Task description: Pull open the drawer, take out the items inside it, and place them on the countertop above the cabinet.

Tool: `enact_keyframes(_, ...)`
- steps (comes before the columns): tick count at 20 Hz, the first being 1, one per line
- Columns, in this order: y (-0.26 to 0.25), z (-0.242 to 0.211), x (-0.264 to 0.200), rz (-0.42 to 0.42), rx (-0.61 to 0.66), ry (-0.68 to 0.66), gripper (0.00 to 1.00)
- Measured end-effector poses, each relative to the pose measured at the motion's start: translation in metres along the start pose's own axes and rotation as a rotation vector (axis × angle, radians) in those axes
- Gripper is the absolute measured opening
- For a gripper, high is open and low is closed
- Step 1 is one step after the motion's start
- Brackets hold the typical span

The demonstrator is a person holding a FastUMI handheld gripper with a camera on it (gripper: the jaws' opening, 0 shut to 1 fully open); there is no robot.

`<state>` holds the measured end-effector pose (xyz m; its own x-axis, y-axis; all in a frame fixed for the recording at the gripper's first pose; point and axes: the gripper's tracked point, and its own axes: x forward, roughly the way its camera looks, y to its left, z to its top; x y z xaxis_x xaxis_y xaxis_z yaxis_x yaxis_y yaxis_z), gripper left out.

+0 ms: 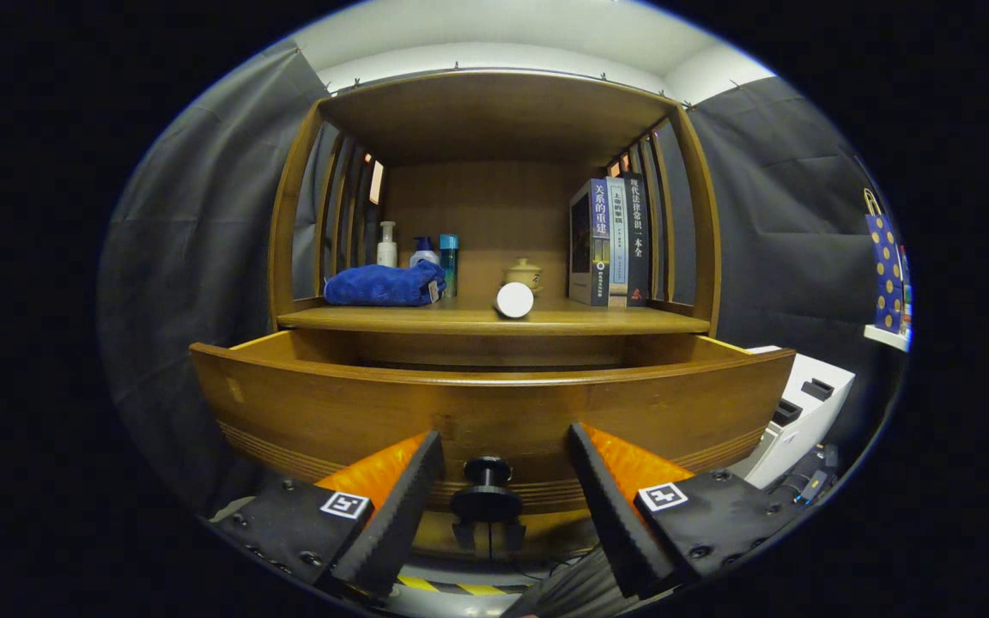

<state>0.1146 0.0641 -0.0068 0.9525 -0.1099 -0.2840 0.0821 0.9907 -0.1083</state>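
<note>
Presently: drawer (494,403) pulled out below countertop (494,320), knob (487,470) between fingers (391,506), untouched. Gripper (505,457) released, spread wide. On countertop: blue towel (383,285), bottles (387,245), white cylinder (514,299), jar (523,273), books (610,242).

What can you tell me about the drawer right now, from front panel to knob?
The drawer is warm brown wood with a wide front panel, grooved lines running along its lower part. It stands pulled partly out from under the countertop, its top rim and side walls showing; its inside is hidden behind the front. A dark round knob sits low at the panel's middle. The tool is open, its fingers flanking the knob without touching it.
</note>
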Motion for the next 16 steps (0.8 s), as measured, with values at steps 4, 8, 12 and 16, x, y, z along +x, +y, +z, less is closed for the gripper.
enact_keyframes(4,-0.001,0.005,0.023,-0.004,-0.03,-0.012,0.98)
enact_keyframes(8,0.001,0.007,0.045,-0.003,-0.04,-0.01,0.98)
enact_keyframes(12,0.001,0.009,0.069,-0.004,-0.036,0.003,0.98)
enact_keyframes(16,0.001,0.011,0.087,-0.002,-0.038,0.008,0.98)
